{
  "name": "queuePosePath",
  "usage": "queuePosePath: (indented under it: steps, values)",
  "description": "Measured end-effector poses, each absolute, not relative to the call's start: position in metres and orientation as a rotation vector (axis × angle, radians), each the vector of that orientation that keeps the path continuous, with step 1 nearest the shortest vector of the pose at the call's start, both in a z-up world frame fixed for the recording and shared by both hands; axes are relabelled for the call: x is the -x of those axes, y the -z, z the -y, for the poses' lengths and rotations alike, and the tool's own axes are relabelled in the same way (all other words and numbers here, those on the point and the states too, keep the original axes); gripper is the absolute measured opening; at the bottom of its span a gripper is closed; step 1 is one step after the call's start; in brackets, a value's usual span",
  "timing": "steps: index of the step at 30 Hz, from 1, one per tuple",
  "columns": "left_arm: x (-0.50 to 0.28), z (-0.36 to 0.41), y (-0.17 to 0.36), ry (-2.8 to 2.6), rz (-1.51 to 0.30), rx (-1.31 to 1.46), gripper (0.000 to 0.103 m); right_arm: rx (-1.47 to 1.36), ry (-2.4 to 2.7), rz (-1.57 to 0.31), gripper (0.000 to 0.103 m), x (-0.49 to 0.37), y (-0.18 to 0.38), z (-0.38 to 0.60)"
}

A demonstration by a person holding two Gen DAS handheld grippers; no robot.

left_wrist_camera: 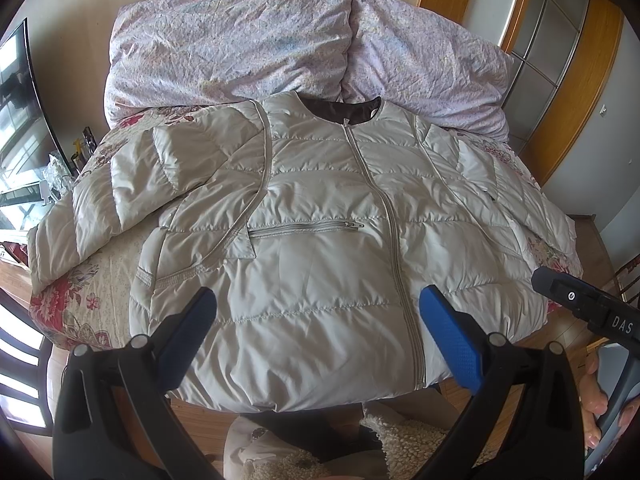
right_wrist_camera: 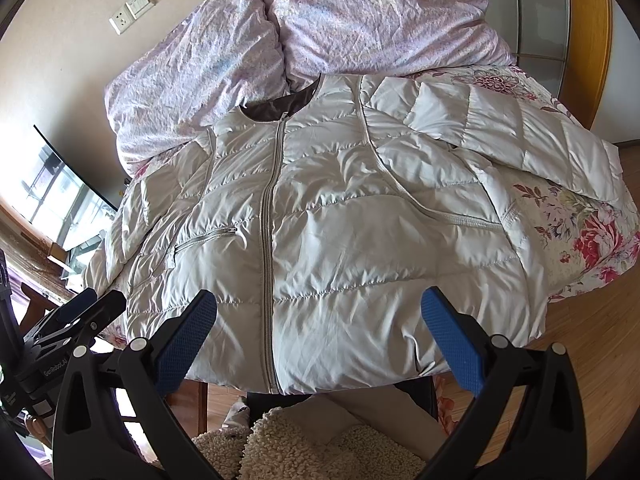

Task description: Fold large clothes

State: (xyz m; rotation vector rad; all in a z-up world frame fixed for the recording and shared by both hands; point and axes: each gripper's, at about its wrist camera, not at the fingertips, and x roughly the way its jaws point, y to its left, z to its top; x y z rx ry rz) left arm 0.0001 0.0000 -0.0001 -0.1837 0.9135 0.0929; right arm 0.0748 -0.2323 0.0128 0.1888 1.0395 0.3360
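A large off-white quilted jacket [left_wrist_camera: 320, 240] lies front up and zipped on the bed, collar at the far side, hem hanging over the near edge. Its left sleeve [left_wrist_camera: 120, 184] spreads out to the left, its right sleeve [right_wrist_camera: 520, 136] to the right. It fills the right wrist view too [right_wrist_camera: 340, 220]. My left gripper [left_wrist_camera: 318, 312] is open and empty, held just above the hem near the zipper. My right gripper [right_wrist_camera: 318, 312] is open and empty, above the hem right of the zipper; it also shows at the right edge of the left wrist view [left_wrist_camera: 580, 300].
A crumpled lilac duvet [left_wrist_camera: 260, 40] is heaped at the head of the bed. The floral bedsheet [right_wrist_camera: 580, 240] shows beside the jacket. A dark screen [left_wrist_camera: 24, 120] stands left. A wooden door frame [left_wrist_camera: 580, 100] is right. Wooden floor [right_wrist_camera: 580, 320] and fleecy slippers [right_wrist_camera: 280, 440] are below.
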Motion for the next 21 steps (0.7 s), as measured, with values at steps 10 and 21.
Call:
queuePosePath:
  steps: [10, 21]
  values:
    - [-0.0002, 0.0, 0.0002, -0.093, -0.915, 0.184, 0.101, -0.191, -0.335, -1.041, 0.102, -0.0762, -0.011, 0.2334]
    - [0.0004, 0.0, 0.0001, -0.092, -0.915, 0.183, 0.101, -0.193, -0.336, -1.041, 0.102, -0.0765, -0.0104, 0.2329]
